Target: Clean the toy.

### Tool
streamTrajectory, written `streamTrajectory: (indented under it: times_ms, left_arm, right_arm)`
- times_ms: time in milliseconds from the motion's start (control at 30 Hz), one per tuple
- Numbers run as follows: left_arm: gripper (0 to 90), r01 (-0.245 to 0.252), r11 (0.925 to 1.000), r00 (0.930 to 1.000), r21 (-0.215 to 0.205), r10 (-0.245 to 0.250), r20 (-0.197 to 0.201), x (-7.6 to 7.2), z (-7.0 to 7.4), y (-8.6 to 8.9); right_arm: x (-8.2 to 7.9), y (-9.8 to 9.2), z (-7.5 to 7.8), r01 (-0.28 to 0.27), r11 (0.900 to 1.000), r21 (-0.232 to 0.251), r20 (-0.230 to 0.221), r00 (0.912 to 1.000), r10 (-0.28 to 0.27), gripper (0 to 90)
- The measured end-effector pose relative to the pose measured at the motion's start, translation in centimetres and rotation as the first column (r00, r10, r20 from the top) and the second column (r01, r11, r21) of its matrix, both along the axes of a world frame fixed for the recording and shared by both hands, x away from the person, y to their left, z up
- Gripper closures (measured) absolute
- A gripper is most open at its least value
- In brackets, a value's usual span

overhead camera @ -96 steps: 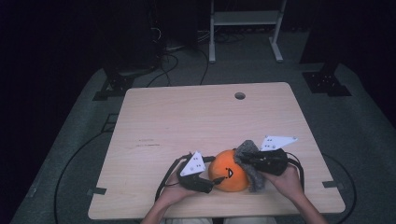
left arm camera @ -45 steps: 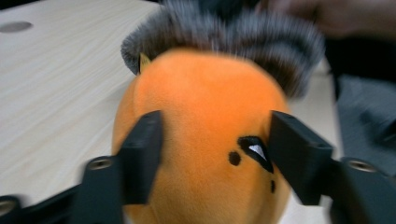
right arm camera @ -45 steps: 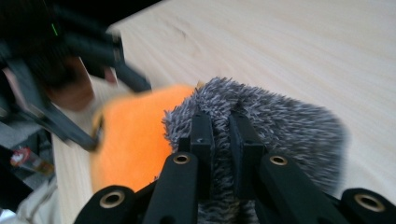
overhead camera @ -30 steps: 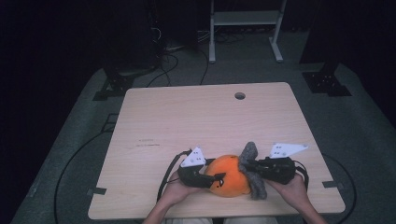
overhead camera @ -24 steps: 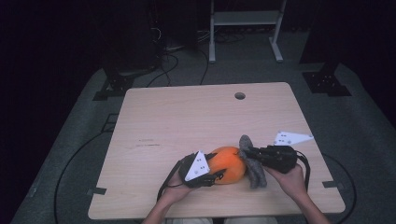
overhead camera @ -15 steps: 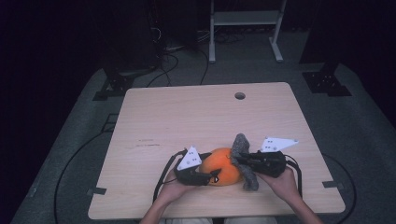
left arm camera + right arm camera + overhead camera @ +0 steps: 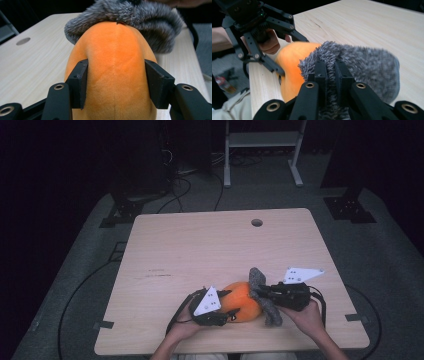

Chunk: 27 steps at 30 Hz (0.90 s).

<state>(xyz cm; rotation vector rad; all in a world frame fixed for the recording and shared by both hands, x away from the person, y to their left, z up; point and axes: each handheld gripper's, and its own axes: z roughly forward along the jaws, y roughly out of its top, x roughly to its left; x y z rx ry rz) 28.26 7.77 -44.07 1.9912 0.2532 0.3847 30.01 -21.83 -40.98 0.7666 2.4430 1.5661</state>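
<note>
Since half a second ago, the left claw (image 7: 115, 82) has closed further on the orange plush toy (image 7: 241, 301) at the counter's (image 7: 200, 250) near edge. The right claw (image 7: 330, 75) pinches its grey fur (image 7: 362, 62). No writing shows.

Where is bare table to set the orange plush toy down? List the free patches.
Free: the whole far half of the table up to the round hole, and the left side past the left gripper. Crowded: the near edge, where both grippers grip the orange plush and grey fur.
</note>
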Motion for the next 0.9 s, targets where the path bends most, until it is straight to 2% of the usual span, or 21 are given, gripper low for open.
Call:
streamTrajectory:
  times_ms: [67, 133, 200, 233, 267, 300, 333, 367, 400, 467, 500, 533, 567, 600, 633, 667, 767, 800, 867, 900]
  left_arm:
    - [41.5, 0.001, 1.0, 1.0, -0.001, -0.001, -0.004, 0.0, 0.0, 0.0]
    - [41.4, 0.006, 1.0, 1.0, -0.003, -0.006, 0.003, 0.0, 0.1, -0.2]
    - [41.6, 0.012, 0.9999, 0.9998, 0.008, -0.012, 0.017, -0.1, 0.2, -0.4]
    - [41.6, 0.017, 0.9998, 0.9996, 0.007, -0.017, 0.021, -0.1, 0.2, -0.6]
    - [41.6, 0.024, 0.9997, 0.9993, 0.009, -0.024, 0.028, -0.2, 0.2, -0.8]
    - [41.3, 0.031, 0.9994, 0.9988, 0.014, -0.032, 0.038, -0.3, 0.3, -0.9]
    - [40.6, 0.031, 0.9994, 0.9988, 0.014, -0.032, 0.038, -0.3, 0.3, -0.9]
    - [38.3, 0.029, 0.9995, 0.999, 0.013, -0.03, 0.033, -0.2, 0.3, -0.8]
    - [38.3, 0.017, 0.9999, 0.9998, 0.0, -0.017, 0.013, -0.1, 0.2, -0.6]
    - [24.5, -0.037, 0.9987, 0.9981, -0.036, 0.035, -0.05, 0.4, 0.2, -0.2]
    - [10.6, -0.088, 0.996, 0.9878, -0.019, 0.084, -0.131, 1.0, 0.1, -0.2]
    - [10.2, -0.088, 0.996, 0.9878, -0.019, 0.084, -0.131, 1.0, 0.1, -0.2]
    - [10.2, -0.092, 0.9948, 0.9742, -0.044, 0.081, -0.211, 1.6, -0.3, -0.2]
    - [13.1, -0.092, 0.9948, 0.9742, -0.044, 0.081, -0.211, 1.6, -0.3, -0.2]
    - [17.3, -0.077, 0.9956, 0.9794, -0.053, 0.066, -0.191, 1.4, -0.3, -0.2]
    - [21.5, -0.077, 0.9956, 0.9794, -0.053, 0.066, -0.191, 1.4, -0.3, -0.2]
    - [32.7, -0.088, 0.994, 0.985, -0.064, 0.077, -0.154, 1.2, 0.0, -0.3]
    - [35.1, -0.088, 0.994, 0.985, -0.064, 0.077, -0.154, 1.2, 0.0, -0.3]
    - [37.3, -0.093, 0.9927, 0.9912, -0.077, 0.085, -0.102, 1.0, 0.3, -0.3]
    - [39.8, -0.092, 0.9941, 0.9956, -0.056, 0.091, -0.023, 0.6, 0.7, -0.9]
  right_arm:
    - [0.1, -0.5, -0.3, 0.012, 1.0, -0.007, -0.008, 0.9999, -0.012, 81.3]
    - [0.2, -1.5, -0.5, 0.041, 0.999, -0.01, -0.039, 0.9984, -0.042, 81.3]
    - [0.0, -1.9, 0.0, 0.046, 0.999, 0.007, -0.021, 0.9987, -0.045, 81.3]
    - [-0.2, -1.4, 0.9, 0.015, 0.999, 0.048, 0.006, 0.9999, -0.016, 81.3]
    - [-0.2, -1.4, 0.9, 0.015, 0.999, 0.048, 0.006, 0.9999, -0.016, 81.3]
    - [0.0, -0.2, 1.5, -0.017, 0.999, 0.036, 0.025, 0.9996, 0.016, 81.3]
    - [0.0, -0.2, 1.5, -0.017, 0.999, 0.036, 0.025, 0.9996, 0.016, 81.3]
    - [0.2, 0.9, 1.3, -0.034, 0.999, -0.01, 0.025, 0.9991, 0.034, 81.3]
    - [0.2, 0.9, 1.3, -0.034, 0.999, -0.01, 0.025, 0.9991, 0.034, 81.3]
    - [0.3, 1.1, 0.6, -0.028, 1.0, 0.003, 0.013, 0.9995, 0.028, 81.3]
    - [0.1, 0.8, 0.0, -0.026, 1.0, 0.012, 0.012, 0.9996, 0.026, 81.3]
    - [0.1, 0.8, 0.0, -0.026, 1.0, 0.012, 0.012, 0.9996, 0.026, 81.3]
    - [0.0, 0.2, -0.4, -0.02, 0.999, 0.034, -0.008, 0.9998, 0.02, 81.3]
    - [0.0, -0.2, -0.6, -0.016, 0.999, 0.036, -0.018, 0.9997, 0.017, 81.3]
    - [-0.1, -0.6, -0.7, -0.01, 0.999, 0.037, -0.027, 0.9996, 0.011, 81.2]
    - [-0.1, -0.6, -0.7, -0.01, 0.999, 0.037, -0.027, 0.9996, 0.011, 81.2]
    - [0.0, -2.7, -1.0, 0.044, 0.999, 0.003, -0.058, 0.9973, -0.044, 81.3]
    - [0.0, -2.7, -1.0, 0.044, 0.999, 0.003, -0.058, 0.9973, -0.044, 81.3]
    - [-0.3, -3.4, -0.4, 0.072, 0.997, 0.003, -0.045, 0.9964, -0.071, 81.4]
    - [-1.0, -3.1, 1.0, 0.057, 0.998, 0.034, 0.007, 0.9983, -0.057, 81.4]
